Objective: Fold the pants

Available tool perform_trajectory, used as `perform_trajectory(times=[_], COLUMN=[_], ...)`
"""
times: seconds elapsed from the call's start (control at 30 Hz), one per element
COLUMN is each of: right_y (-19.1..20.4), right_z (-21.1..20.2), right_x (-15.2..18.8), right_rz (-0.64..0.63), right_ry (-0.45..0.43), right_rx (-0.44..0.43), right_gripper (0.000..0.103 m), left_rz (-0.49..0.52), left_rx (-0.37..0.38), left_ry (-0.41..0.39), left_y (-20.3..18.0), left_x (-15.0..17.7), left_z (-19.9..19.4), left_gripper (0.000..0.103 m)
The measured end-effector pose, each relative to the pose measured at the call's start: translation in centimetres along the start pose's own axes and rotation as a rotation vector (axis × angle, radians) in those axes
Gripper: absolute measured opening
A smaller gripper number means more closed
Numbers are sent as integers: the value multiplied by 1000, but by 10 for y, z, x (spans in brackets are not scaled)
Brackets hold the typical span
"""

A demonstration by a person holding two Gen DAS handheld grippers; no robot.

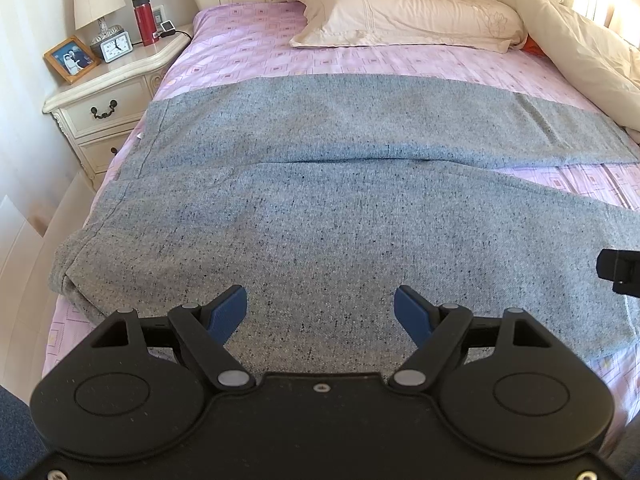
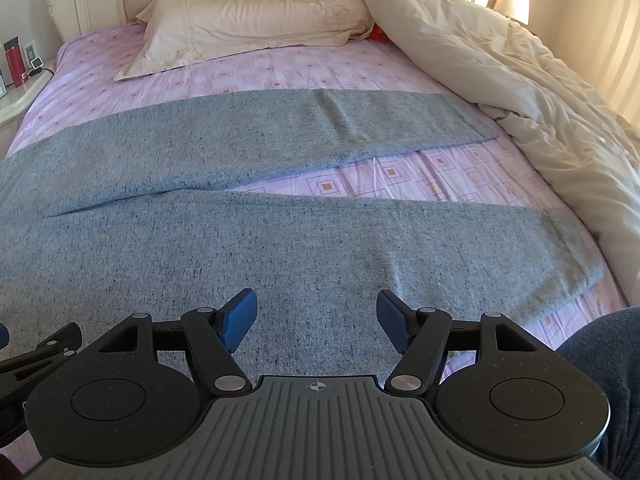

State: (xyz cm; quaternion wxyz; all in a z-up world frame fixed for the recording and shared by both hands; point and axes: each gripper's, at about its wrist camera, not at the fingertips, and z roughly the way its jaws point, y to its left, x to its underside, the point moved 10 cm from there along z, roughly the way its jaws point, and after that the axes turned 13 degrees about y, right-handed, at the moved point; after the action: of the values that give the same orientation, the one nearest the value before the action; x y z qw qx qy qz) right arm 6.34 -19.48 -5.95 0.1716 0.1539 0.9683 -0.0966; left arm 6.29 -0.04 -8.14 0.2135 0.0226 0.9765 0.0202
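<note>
Both feeds came through bright and sharp for me, lit by daylight from the right. In the right wrist view the wall point(image 2: 592, 20) beside the lamp point(image 2: 516, 0) glowed warm and nearly washed out, and the duvet point(image 2: 520, 92) carried soft shadows in its folds. The bed sheet point(image 1: 248, 52) looked evenly lit, no hard glare. Fisheye bending curved the nightstand point(image 1: 112, 88) and bed edges, and the corners fell to black vignette. I saw no motion blur.
</note>
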Motion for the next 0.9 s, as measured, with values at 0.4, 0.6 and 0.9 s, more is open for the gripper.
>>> perform_trajectory(times=[0.4,0.6,0.9], right_y=[1,2,3], right_z=[1,1,-1], right_x=[0,0,0], right_rz=[-4,-5,-5], right_ry=[-2,-4,-10], right_rx=[1,0,-4], right_gripper=[65,65,65], left_rz=[-1,5,10], left_rx=[1,2,5], left_ry=[1,-1,-7], left_y=[0,-1,-3], left_x=[1,1,2], left_z=[0,0,0], left_gripper=[81,81,79])
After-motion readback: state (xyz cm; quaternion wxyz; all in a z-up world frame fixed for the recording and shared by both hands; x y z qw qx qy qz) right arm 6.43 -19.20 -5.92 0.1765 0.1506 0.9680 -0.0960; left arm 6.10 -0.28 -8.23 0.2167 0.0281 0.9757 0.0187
